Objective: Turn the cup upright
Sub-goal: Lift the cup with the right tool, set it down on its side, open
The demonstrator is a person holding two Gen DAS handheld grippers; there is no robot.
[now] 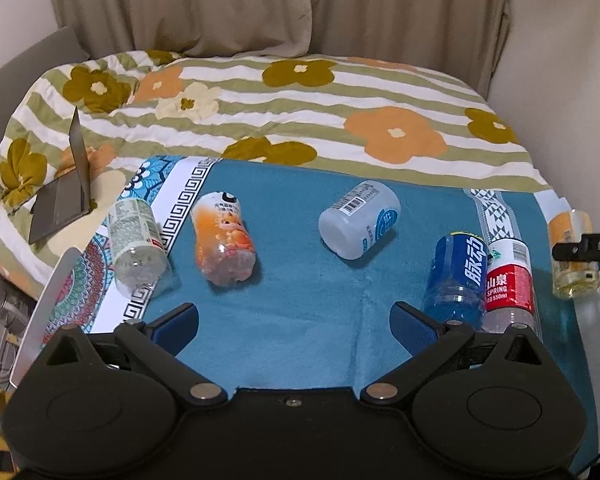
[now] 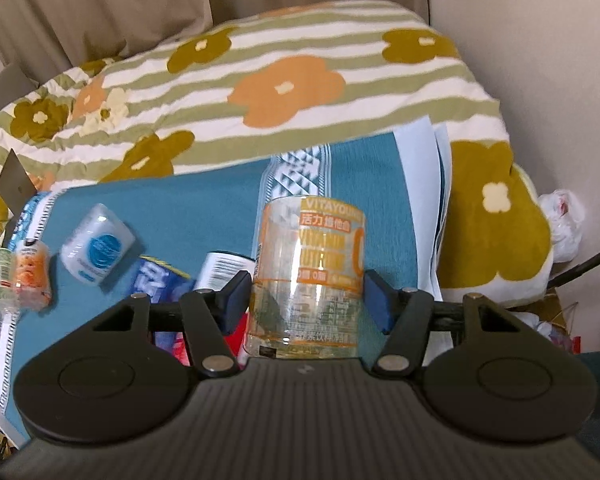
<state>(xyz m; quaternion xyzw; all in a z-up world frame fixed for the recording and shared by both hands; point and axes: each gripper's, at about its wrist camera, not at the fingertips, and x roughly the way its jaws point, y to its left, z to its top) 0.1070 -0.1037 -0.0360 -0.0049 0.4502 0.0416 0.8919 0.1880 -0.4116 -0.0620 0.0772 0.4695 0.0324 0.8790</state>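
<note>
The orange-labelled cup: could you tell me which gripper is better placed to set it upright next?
Right. The right gripper already has the orange-labelled cup between its fingers, while the left gripper hangs open and empty over the blue cloth, well away from it.
</note>
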